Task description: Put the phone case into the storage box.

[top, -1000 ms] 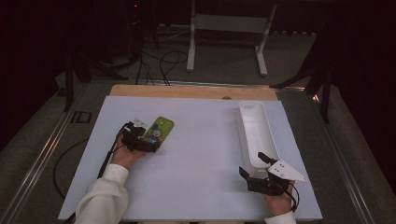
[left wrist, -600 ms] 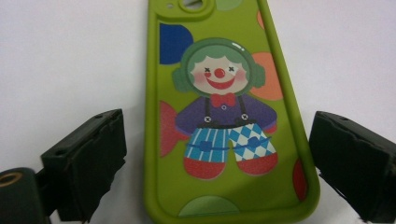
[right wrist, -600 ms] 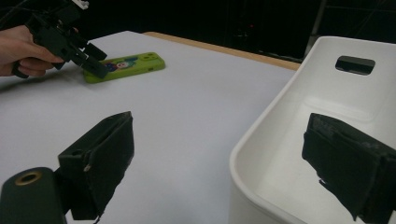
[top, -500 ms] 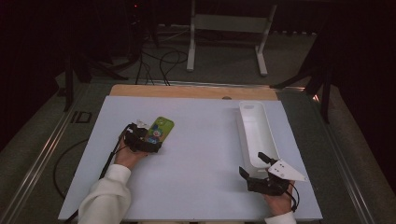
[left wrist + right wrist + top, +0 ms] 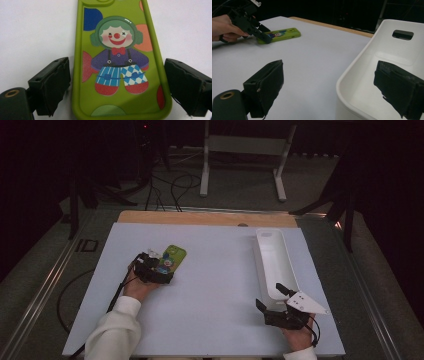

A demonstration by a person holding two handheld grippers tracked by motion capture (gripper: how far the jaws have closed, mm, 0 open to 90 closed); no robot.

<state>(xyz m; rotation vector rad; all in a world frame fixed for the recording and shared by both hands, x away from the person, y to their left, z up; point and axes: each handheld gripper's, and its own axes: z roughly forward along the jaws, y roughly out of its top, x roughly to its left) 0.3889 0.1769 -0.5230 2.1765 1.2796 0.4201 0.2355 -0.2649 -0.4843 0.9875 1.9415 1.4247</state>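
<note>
A green phone case (image 5: 120,62) printed with a clown lies flat on the white mat, left of middle (image 5: 171,256). My left gripper (image 5: 159,270) reaches over its near end. Its jaws (image 5: 117,75) have just been closing and stand either side of the case, with a thin gap still showing at the left pad (image 5: 53,85). My right gripper (image 5: 268,295) rests low at the near right, open, with nothing between its pads (image 5: 329,75). It points past the near corner of a long white tray (image 5: 357,67). The left gripper (image 5: 259,32) and the case (image 5: 280,35) show far off in the right gripper view.
The white tray (image 5: 260,265) runs front to back along the mat's right side and looks empty. A wooden strip (image 5: 200,217) borders the mat's far edge. Beyond it stand a metal frame's legs (image 5: 205,180) and floor cables (image 5: 175,185).
</note>
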